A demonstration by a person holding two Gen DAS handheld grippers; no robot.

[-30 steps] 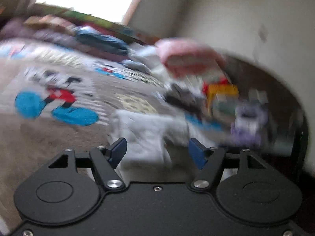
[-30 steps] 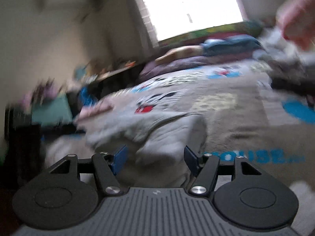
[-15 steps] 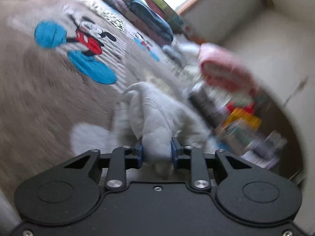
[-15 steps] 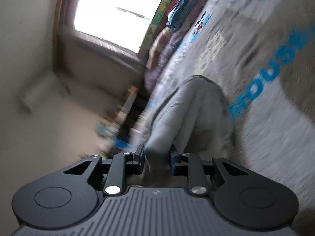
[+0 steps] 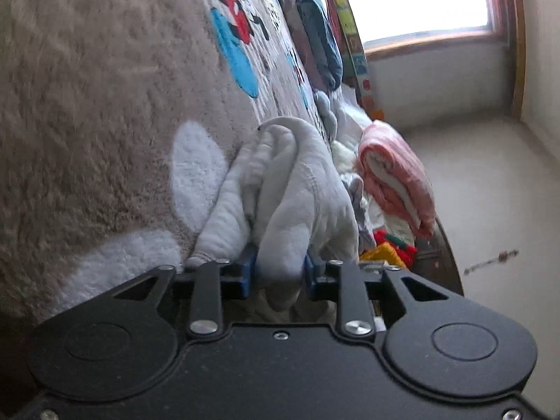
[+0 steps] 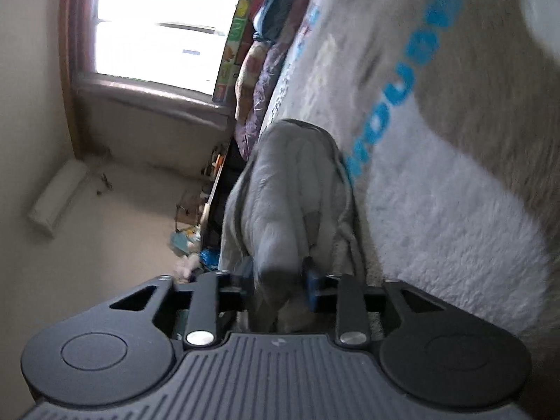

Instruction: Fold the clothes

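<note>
pinching the grey garment (image 5: 297, 189), left gripper (image 5: 279, 274) and right gripper (image 6: 278, 281) clamp it.

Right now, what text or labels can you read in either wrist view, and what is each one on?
"OUSE": large blue letters on the plush blanket, right wrist view; the start is hidden behind the grey garment.
Colourful panel strip by the window: too blurred to read.
Left wrist view: a cartoon print, no readable text.

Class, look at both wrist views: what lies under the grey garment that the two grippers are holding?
Under the grey garment lies the beige fleece blanket, with a white patch and blue print. Both the left gripper and right gripper clamp it. The blanket directly beneath is covered.
</note>
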